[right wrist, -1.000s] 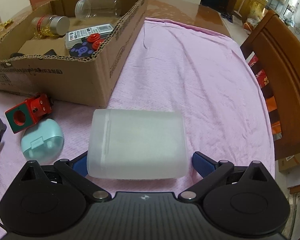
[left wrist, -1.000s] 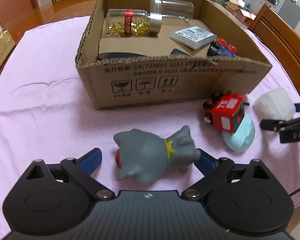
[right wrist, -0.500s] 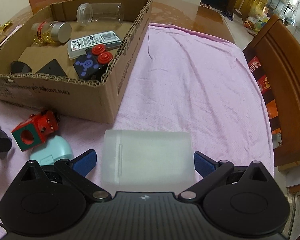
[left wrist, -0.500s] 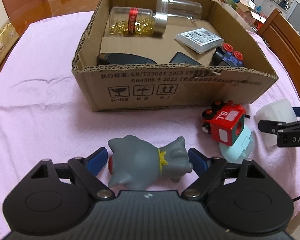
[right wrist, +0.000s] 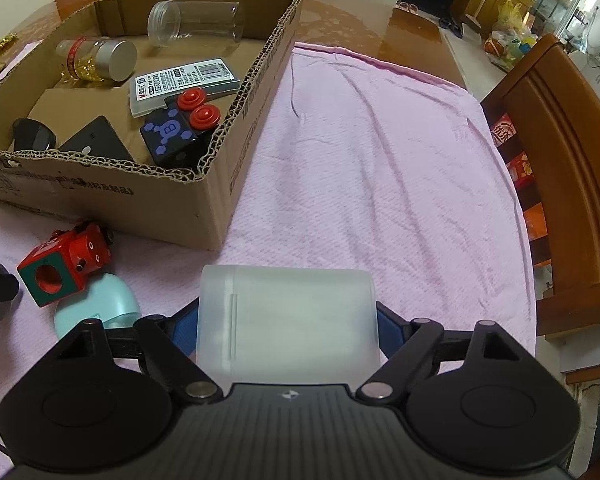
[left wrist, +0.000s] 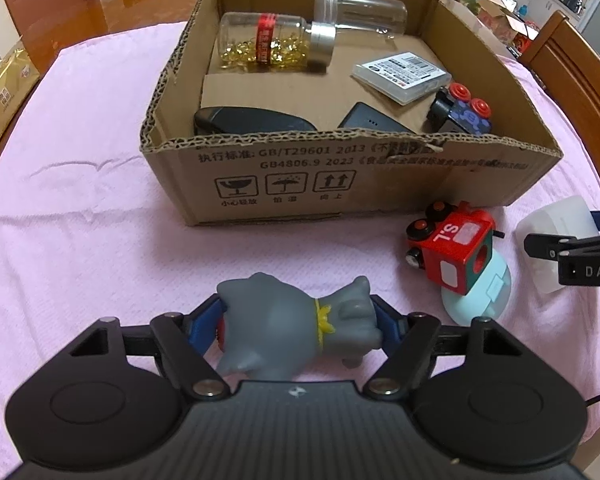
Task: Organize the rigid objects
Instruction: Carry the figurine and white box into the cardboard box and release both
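Note:
A grey rubber toy figure lies on the pink cloth between the fingers of my left gripper. Its jaws are closing and the blue pads touch both ends of the toy. My right gripper is also closing, its pads against the two sides of a frosted plastic box. That box also shows at the right edge of the left wrist view. An open cardboard box stands behind both, also seen as the cardboard box at left in the right wrist view.
A red toy train block leans on a light blue case between the grippers. The carton holds a pill bottle, a clear jar, a card case and dark items. A wooden chair stands right; a gold bag lies left.
Both grippers' fingers have closed in from wide open until their pads meet the grey toy and the frosted box. The hands have hardly shifted.

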### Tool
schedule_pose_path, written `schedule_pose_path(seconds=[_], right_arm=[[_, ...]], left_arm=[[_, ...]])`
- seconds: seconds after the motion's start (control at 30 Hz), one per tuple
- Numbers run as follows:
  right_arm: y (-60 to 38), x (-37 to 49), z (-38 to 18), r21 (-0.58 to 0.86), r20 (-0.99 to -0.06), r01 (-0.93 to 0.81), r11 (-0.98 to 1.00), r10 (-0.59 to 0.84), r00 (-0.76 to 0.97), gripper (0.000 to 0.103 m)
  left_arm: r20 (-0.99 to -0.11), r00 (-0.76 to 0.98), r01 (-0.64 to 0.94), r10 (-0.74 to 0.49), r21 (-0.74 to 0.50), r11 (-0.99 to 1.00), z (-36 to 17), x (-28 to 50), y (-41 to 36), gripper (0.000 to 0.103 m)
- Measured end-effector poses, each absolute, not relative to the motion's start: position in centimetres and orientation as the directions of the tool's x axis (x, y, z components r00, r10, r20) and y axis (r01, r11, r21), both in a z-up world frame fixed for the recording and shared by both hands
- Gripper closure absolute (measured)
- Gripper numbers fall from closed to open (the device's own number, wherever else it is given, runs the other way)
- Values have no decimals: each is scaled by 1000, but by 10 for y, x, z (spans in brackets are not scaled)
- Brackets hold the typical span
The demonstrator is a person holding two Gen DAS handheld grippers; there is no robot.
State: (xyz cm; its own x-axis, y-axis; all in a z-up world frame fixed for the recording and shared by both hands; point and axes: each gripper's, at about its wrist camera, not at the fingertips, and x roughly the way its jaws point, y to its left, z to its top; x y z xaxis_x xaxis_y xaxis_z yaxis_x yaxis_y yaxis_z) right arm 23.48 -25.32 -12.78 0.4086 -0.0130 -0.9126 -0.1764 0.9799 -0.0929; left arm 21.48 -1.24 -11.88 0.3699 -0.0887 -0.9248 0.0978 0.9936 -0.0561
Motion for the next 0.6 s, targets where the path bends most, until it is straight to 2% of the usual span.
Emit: schedule_pose_path(seconds=[0.33,0.6], right_arm=[[-253,238,-125,-95,-920,-190,977,-14,391,16],[-253,235,-121,-75,-925,-232,970,19,380,16]], left_arm=[[-937,342,87,-67,-39,995,-118,219,-16,29],[-940,325,123,-102,-65,990,-113,220,-12,30]])
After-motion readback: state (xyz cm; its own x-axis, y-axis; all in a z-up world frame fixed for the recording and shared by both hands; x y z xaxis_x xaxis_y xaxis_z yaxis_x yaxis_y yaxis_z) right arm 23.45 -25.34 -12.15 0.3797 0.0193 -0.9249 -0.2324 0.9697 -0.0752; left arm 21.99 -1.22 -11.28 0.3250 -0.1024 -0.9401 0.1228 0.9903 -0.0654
